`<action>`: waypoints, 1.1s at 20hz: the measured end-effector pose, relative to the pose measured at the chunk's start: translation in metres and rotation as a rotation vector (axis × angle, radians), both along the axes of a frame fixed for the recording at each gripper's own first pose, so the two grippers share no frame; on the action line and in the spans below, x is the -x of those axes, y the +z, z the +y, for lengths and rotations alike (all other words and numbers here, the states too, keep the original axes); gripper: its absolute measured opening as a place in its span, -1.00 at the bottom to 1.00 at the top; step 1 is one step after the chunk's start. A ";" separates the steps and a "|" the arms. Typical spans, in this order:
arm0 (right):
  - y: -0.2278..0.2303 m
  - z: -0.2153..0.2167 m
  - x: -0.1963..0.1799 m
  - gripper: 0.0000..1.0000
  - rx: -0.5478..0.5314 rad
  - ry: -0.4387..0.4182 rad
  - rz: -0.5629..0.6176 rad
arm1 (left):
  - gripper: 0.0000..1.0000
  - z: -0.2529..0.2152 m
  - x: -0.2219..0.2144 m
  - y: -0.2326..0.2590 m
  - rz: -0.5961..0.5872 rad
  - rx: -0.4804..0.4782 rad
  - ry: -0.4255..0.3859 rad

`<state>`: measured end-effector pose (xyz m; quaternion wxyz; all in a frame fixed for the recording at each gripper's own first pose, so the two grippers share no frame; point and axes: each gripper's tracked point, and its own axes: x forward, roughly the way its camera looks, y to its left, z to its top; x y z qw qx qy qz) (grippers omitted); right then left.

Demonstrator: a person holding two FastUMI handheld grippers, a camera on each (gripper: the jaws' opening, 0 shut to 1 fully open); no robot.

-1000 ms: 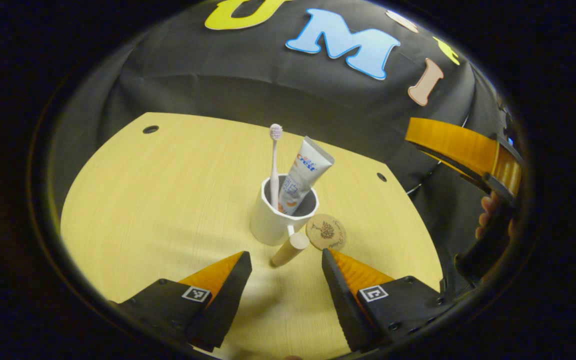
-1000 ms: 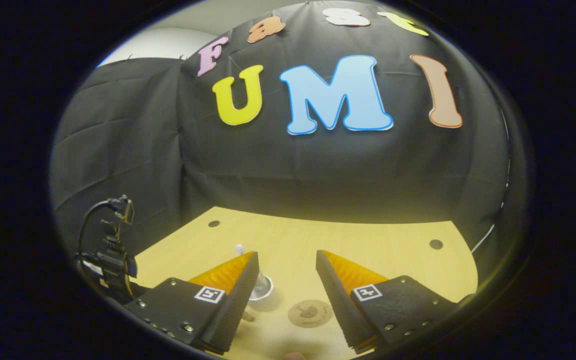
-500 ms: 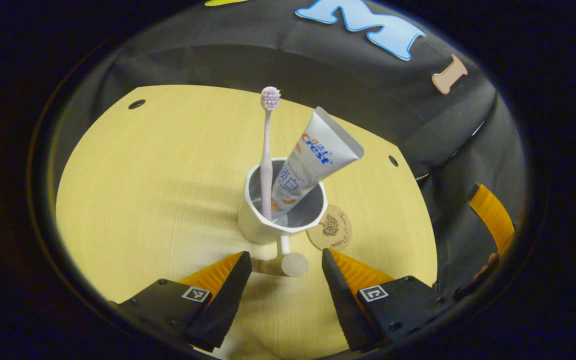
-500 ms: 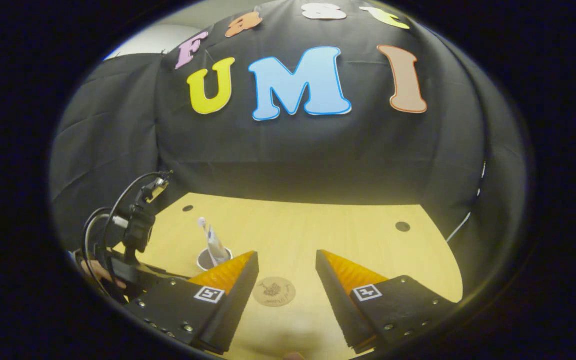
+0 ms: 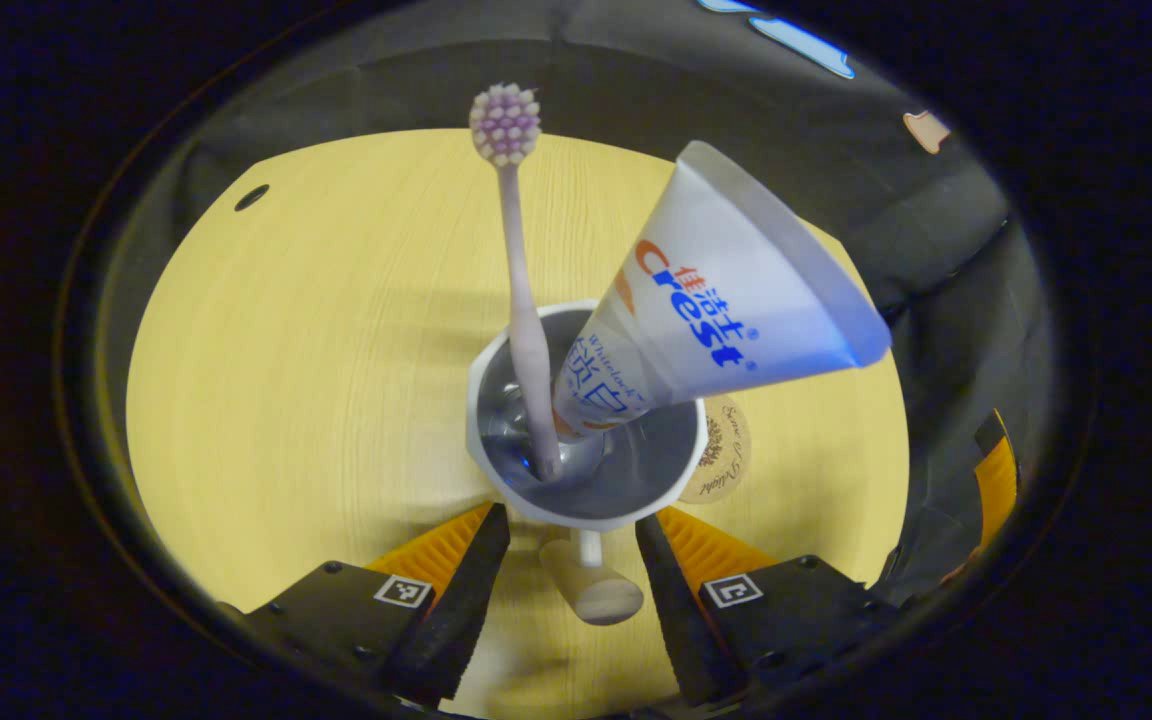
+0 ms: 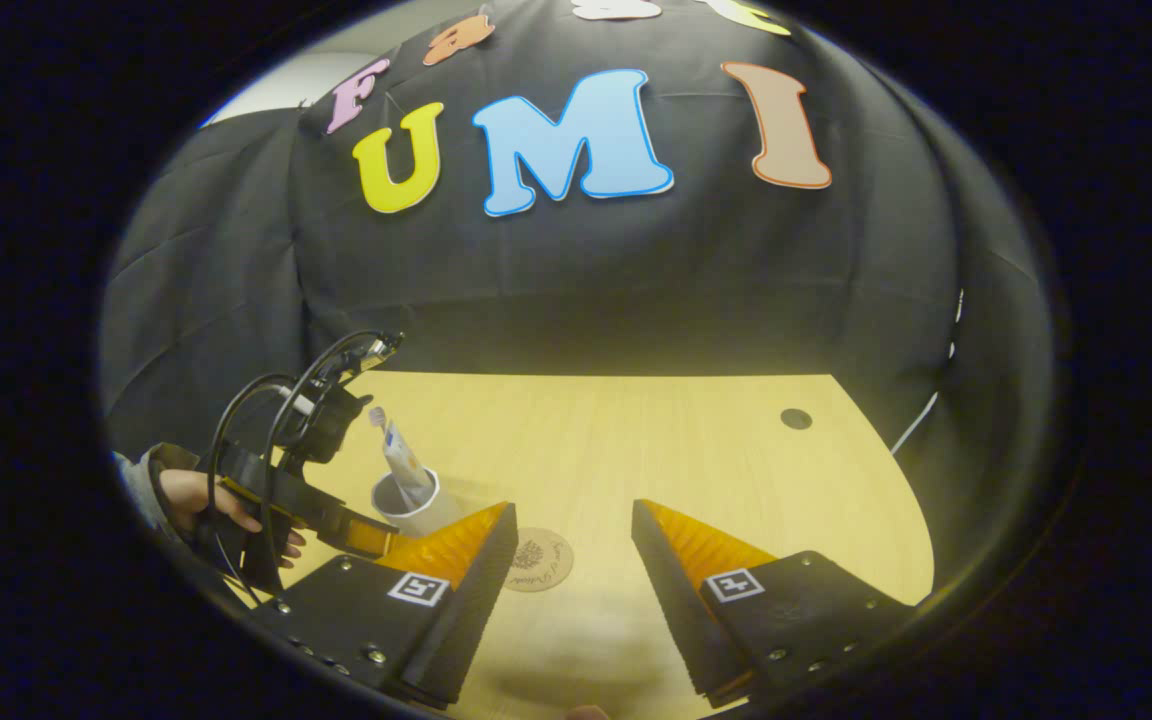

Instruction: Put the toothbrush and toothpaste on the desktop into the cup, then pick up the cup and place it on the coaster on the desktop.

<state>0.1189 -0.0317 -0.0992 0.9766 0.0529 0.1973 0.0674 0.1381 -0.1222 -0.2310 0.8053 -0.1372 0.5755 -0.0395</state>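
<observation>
A white cup stands on the wooden table with a pink toothbrush and a white toothpaste tube leaning inside it. Its wooden handle points toward me and lies between the fingers of my left gripper, which is open, with a small gap on each side. The round cork coaster lies just right of the cup, partly hidden by it. In the right gripper view, my right gripper hovers open above the table, the coaster showing between its fingers, the cup to its left.
The table has small dark holes near its far corners. A hand holds the left gripper by the cup in the right gripper view. Part of the right gripper shows at the left gripper view's right edge.
My left gripper has moved forward and down until the cup's handle sits between its fingers. The right gripper has drifted back and rightward, staying open.
</observation>
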 end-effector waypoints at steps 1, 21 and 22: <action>-0.001 -0.002 0.000 0.57 -0.004 -0.004 0.003 | 0.64 -0.002 -0.002 -0.002 0.007 0.006 0.006; -0.006 -0.021 0.017 0.57 -0.039 -0.048 0.023 | -0.24 -0.003 0.002 -0.014 0.054 -0.159 -0.057; -0.006 -0.023 0.018 0.57 -0.038 -0.052 0.024 | -0.29 -0.003 0.002 -0.013 0.049 -0.158 -0.050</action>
